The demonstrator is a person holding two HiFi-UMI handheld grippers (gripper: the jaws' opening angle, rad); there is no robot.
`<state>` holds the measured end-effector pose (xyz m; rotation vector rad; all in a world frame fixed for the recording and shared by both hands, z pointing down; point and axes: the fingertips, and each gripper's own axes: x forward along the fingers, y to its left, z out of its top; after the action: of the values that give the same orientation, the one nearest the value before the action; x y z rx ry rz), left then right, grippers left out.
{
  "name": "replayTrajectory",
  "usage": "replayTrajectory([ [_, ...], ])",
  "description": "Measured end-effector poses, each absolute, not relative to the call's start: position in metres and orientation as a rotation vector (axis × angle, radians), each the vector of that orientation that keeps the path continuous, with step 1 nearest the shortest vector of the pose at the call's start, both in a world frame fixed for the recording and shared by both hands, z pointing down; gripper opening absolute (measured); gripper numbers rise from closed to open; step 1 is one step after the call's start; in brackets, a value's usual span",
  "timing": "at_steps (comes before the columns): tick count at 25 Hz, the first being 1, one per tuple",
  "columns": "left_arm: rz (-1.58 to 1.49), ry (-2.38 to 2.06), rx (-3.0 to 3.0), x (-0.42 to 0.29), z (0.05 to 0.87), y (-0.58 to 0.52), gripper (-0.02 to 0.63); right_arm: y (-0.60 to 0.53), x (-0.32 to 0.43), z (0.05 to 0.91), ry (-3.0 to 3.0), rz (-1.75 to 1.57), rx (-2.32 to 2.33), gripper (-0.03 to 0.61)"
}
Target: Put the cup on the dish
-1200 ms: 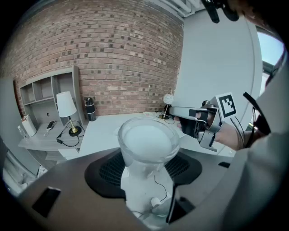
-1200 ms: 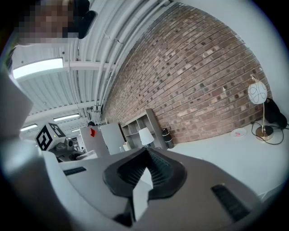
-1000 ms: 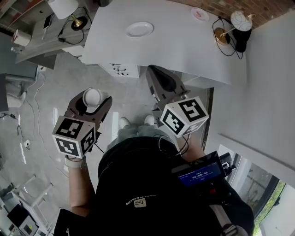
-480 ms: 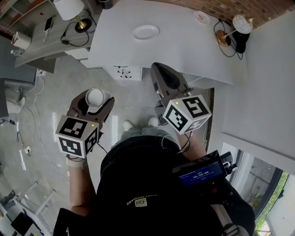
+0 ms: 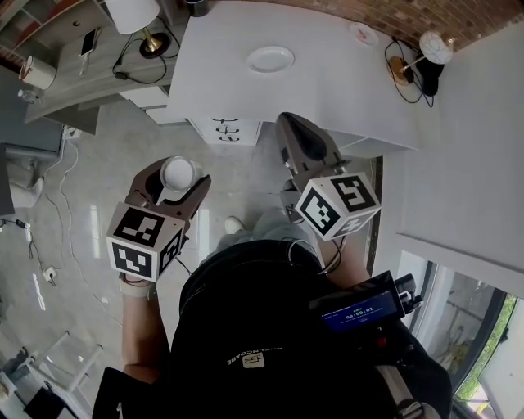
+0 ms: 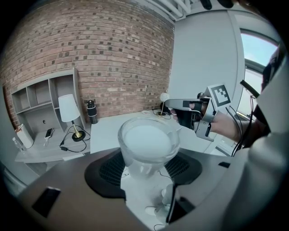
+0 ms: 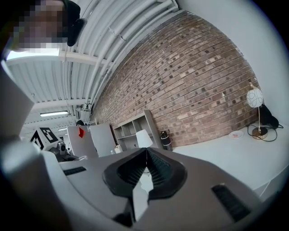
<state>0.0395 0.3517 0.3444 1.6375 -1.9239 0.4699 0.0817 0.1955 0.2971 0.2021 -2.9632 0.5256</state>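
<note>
Surface (image 5: 344, 78) nearer now; my left gripper (image 5: 176, 185) clamps glass cup (image 6: 149, 143) mid-body, fragile, slippery; right gripper (image 5: 291, 131) closed, empty; dish (image 5: 270, 59) ahead.

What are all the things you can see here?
table: one, white, ahead
dish: one, white, on the table
cup: one, milky white, held by left gripper
small plate: one, white and pink, table's far edge
shade lamp: one, white, on grey side desk
globe lamp: one, white, table's right corner
bottle: one, dark, table's far left corner
left gripper: one, grey, shut on cup
right gripper: one, grey, shut, empty
</note>
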Motion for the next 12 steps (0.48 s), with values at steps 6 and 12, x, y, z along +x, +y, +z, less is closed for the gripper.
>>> replayTrajectory([
  [6, 0.444, -1.911, 1.642, 0.032, 0.351, 0.362, 0.268, 0.200, 0.083, 0.304, -2.939, 0.529, 0.254, 0.005],
  [12, 0.433, -1.907, 1.633, 0.023, 0.355, 0.356, 0.268, 0.184, 0.072, 0.309, -2.927, 0.518, 0.283, 0.005],
])
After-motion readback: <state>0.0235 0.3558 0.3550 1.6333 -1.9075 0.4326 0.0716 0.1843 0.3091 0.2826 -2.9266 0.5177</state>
